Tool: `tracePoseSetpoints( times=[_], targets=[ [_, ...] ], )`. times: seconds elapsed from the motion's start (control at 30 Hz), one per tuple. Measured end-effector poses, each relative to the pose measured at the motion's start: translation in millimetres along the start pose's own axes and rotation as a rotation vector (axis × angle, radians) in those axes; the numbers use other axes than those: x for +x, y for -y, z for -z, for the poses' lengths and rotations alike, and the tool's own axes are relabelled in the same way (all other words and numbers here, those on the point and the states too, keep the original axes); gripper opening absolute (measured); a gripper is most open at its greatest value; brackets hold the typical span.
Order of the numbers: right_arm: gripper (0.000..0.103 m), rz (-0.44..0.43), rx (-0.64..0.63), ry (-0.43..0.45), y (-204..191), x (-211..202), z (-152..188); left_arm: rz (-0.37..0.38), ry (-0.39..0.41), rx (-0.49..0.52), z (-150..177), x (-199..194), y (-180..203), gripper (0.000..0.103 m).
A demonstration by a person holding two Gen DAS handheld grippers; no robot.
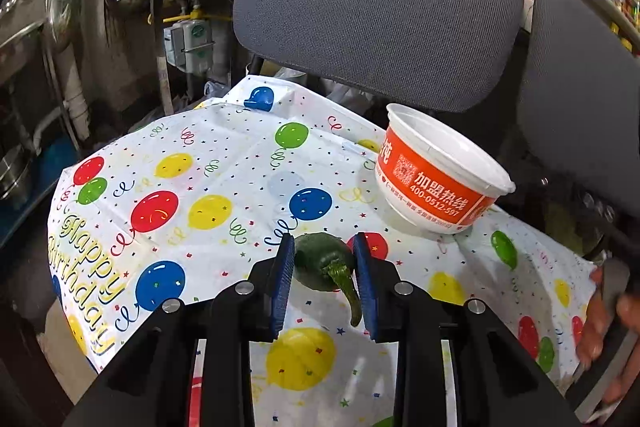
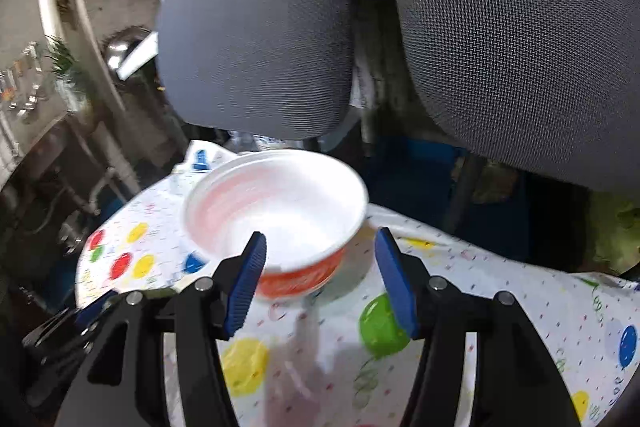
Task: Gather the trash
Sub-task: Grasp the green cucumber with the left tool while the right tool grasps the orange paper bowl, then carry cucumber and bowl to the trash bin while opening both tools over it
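Observation:
A dark green pepper (image 1: 320, 261) with a curved stem sits between the blue pads of my left gripper (image 1: 323, 238), which is shut on it just above the balloon-print tablecloth (image 1: 224, 155). An orange-and-white disposable bowl (image 1: 436, 179) stands tilted on the cloth to the right, beyond the pepper. In the right wrist view the same bowl (image 2: 280, 211), empty and white inside, lies just ahead of my right gripper (image 2: 320, 234). That gripper is open, its left finger in front of the bowl's near rim, its pads touching nothing.
Two grey mesh chair backs (image 1: 380, 7) (image 1: 580, 87) stand close behind the table's far edge, also seen as chair backs (image 2: 260, 27) (image 2: 520, 27). A person's hand (image 1: 600, 327) shows at the right edge. Pipes and a metal shelf stand at the left.

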State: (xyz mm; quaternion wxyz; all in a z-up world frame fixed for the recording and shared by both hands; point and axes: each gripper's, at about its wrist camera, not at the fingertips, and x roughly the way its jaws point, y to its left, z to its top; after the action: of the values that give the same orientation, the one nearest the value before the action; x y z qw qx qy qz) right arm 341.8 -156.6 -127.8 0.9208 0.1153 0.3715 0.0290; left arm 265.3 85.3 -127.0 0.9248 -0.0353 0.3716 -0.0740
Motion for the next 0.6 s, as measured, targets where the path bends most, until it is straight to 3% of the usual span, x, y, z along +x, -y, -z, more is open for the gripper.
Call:
tracePoseSetpoints(
  times=[0.23, 0.5, 0.6],
  targets=[
    [0.053, 0.047, -0.004, -0.059, -2.7, 26.0, 0.5, -0.013, -0.130, -0.003, 16.2, 16.8, -15.1, 0.033],
    [0.052, 0.067, 0.000, -0.080, -6.4, 29.8, 0.9, -0.020, -0.194, 0.026, 17.9, 37.2, -14.2, 0.037],
    [0.055, 0.089, 0.021, -0.082, 1.8, 26.6, 3.1, -0.029, -0.173, 0.025, 18.4, 35.8, -13.5, 0.036]
  ],
)
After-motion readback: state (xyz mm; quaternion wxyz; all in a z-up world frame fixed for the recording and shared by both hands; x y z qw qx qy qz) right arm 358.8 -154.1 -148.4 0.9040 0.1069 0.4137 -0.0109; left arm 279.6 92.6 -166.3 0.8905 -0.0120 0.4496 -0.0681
